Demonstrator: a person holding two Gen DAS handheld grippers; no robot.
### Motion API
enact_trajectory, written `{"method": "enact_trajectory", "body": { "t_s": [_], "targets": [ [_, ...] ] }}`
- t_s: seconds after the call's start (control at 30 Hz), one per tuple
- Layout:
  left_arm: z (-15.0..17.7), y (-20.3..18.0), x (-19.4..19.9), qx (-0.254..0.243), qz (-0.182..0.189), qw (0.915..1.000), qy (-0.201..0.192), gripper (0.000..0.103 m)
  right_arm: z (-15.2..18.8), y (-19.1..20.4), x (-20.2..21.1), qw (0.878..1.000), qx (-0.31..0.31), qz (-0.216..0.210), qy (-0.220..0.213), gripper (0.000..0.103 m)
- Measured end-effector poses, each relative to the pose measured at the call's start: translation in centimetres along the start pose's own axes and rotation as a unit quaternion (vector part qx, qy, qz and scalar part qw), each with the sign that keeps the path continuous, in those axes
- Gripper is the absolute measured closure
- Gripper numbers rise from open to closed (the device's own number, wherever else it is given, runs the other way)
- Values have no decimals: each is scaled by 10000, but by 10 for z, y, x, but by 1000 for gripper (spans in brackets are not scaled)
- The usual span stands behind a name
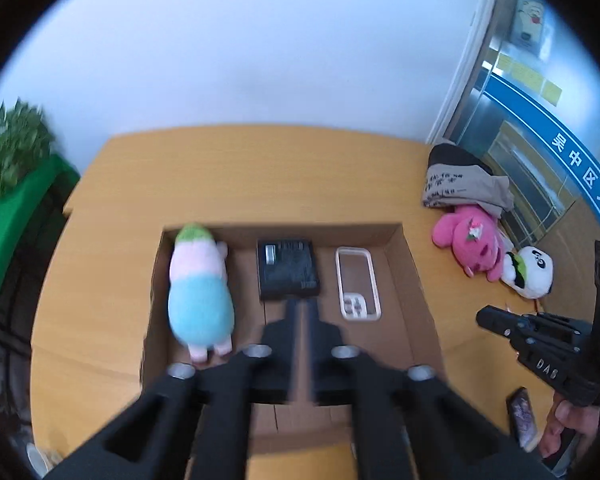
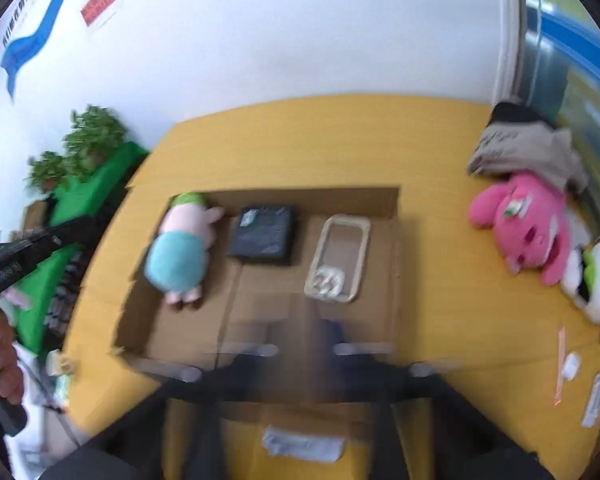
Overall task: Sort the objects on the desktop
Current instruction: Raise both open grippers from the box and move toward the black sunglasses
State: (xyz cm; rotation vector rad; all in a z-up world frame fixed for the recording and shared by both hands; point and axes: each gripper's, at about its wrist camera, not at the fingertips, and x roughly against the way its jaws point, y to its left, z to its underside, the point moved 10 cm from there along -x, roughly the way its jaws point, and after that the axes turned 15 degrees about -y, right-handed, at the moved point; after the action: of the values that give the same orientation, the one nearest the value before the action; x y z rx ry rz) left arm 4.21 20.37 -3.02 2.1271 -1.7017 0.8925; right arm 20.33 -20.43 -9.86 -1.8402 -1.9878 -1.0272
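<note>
A shallow cardboard box (image 1: 414, 276) (image 2: 394, 264) lies on the wooden desk (image 1: 260, 176). Inside it lie a pastel plush (image 1: 200, 296) (image 2: 180, 256), a black flat case (image 1: 288, 270) (image 2: 264, 234) and a clear phone case (image 1: 358, 284) (image 2: 338, 258). My left gripper (image 1: 302, 308) is shut and empty, its tips just in front of the black case. My right gripper (image 2: 316, 320) is heavily blurred over the box's near part; its jaws look shut and empty. It also shows at the right of the left wrist view (image 1: 540, 344).
A pink plush (image 1: 472, 240) (image 2: 528, 220), a panda plush (image 1: 532, 272) (image 2: 596, 280) and a folded beige cloth (image 1: 460, 184) (image 2: 520, 148) lie on the desk right of the box. Small packets (image 2: 580, 372) and a dark card (image 1: 522, 416) lie near the front right. Green plants (image 1: 16, 148) stand left.
</note>
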Motion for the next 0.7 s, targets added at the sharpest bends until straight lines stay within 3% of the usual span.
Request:
{"method": "enact_trajectory", "body": {
  "t_s": [0.03, 0.1, 0.13, 0.17, 0.2, 0.23, 0.3, 0.37, 0.7],
  "targets": [
    [2, -1, 6, 26, 2, 10000, -14, 102, 2, 3, 5, 10000, 6, -19, -16, 101],
    [5, -3, 17, 102, 21, 9999, -59, 90, 7, 8, 15, 10000, 29, -10, -41, 100],
    [7, -3, 22, 110, -38, 9999, -42, 65, 10, 10, 17, 10000, 33, 18, -23, 89],
    [9, -2, 26, 82, -185, 9998, -34, 34, 12, 11, 20, 9999, 50, 89, -4, 47],
    [9, -2, 30, 34, -340, 9994, -83, 26, 15, 11, 23, 9998, 79, 205, -10, 21],
    [8, -2, 36, -43, -452, 9988, -201, 25, 15, 10, 27, 9995, 109, 295, -91, 0],
    [7, -7, 47, -285, -552, 9973, -393, 25, 14, 13, 38, 9984, 208, 395, -332, 1],
    [11, -11, 52, -430, -546, 9970, -353, 25, 19, 21, 41, 9984, 310, 376, -297, 1],
    [20, -17, 75, -387, -543, 9969, -427, 25, 32, 30, 64, 9985, 387, 267, -263, 1]
  ]
}}
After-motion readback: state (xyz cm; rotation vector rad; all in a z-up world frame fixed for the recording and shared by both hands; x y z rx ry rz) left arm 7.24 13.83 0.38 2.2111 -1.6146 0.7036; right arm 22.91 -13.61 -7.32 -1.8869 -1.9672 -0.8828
